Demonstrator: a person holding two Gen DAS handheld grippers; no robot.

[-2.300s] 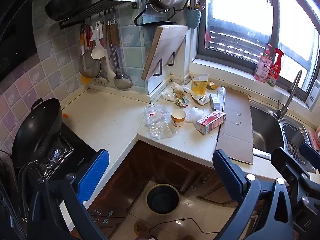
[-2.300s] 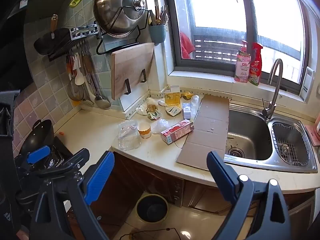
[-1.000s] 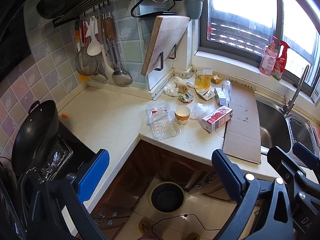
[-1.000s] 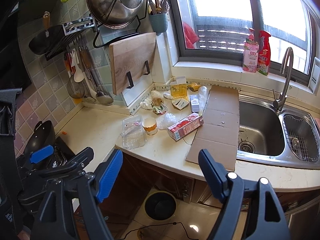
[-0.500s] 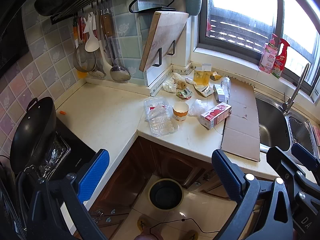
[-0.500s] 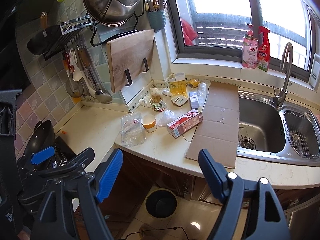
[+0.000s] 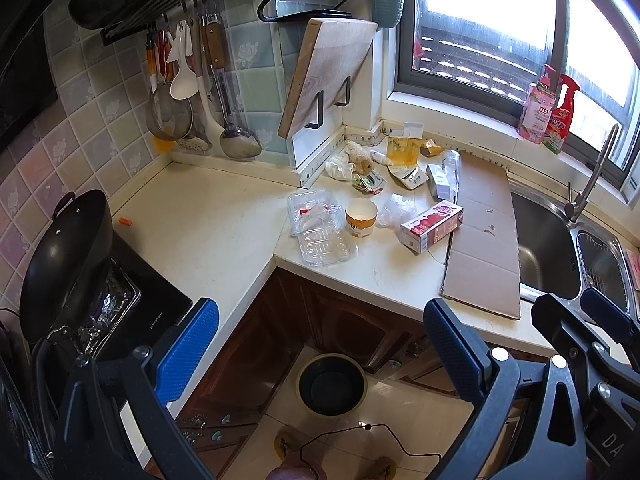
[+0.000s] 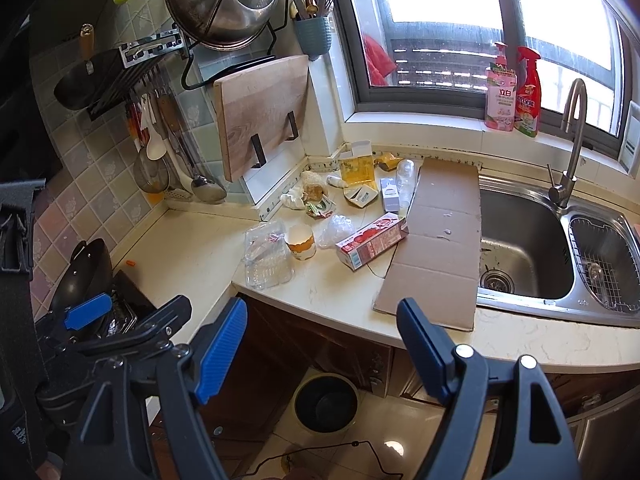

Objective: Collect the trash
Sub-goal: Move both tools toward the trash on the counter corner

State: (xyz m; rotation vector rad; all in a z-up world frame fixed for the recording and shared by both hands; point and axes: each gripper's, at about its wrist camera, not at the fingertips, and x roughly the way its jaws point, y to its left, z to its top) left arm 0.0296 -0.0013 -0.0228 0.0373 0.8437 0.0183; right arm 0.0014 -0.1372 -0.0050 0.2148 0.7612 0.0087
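Right wrist view: both hand-held grippers (image 8: 320, 344) (image 7: 320, 344) agape and unladen above empty floor bin (image 8: 325, 402), paper cup (image 8: 300, 242) upright.

The small scraps (image 7: 366, 182) behind the paper cup (image 7: 361, 222) are too tiny to identify.

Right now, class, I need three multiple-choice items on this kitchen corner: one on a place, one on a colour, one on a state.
1. Where does the bin stand?
A. in the sink
B. on the floor below the counter
C. on the windowsill

2. What colour are the pads on the left gripper?
A. blue
B. green
C. white

3. How is the right gripper?
A. shut on the paper cup
B. shut on the carton
C. open, holding nothing

Answers:
1 B, it sits on the floor tiles under the counter edge.
2 A, both pads show blue.
3 C, its jaws stand wide apart, short of the paper cup and carton.
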